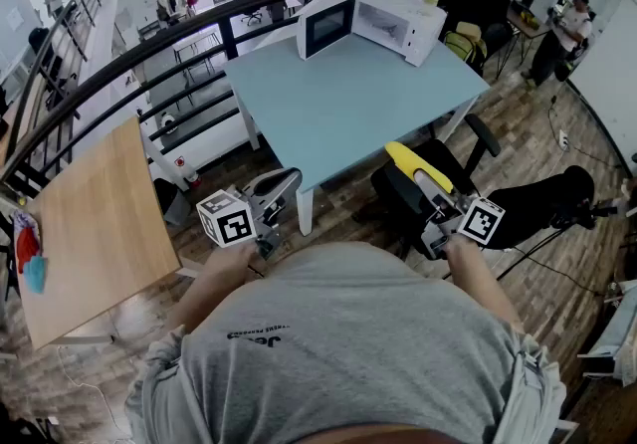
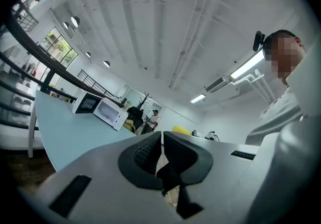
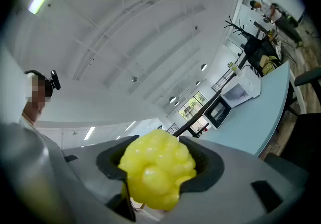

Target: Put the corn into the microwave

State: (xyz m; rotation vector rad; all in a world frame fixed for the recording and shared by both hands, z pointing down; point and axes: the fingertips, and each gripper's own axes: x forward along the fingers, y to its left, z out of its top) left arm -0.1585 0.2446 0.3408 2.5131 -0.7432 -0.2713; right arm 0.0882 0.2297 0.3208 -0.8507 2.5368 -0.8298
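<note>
My right gripper (image 1: pixel 426 181) is shut on a yellow corn cob (image 1: pixel 416 165), which sticks out ahead of the jaws; its knobbly end (image 3: pixel 156 172) fills the space between the pads in the right gripper view. My left gripper (image 1: pixel 286 184) is held close to my body with its jaws shut (image 2: pixel 161 153) and nothing between them. The white microwave (image 1: pixel 376 22) stands at the far end of the light blue table (image 1: pixel 348 104), its door (image 1: pixel 325 28) swung open to the left. It also shows small in the left gripper view (image 2: pixel 100 110) and the right gripper view (image 3: pixel 235 95).
A black office chair (image 1: pixel 438 178) stands at the table's near right corner, just under the corn. A wooden table (image 1: pixel 90 223) lies to the left. A black railing (image 1: pixel 179 24) curves across the far side. A person (image 1: pixel 557 34) stands at the far right.
</note>
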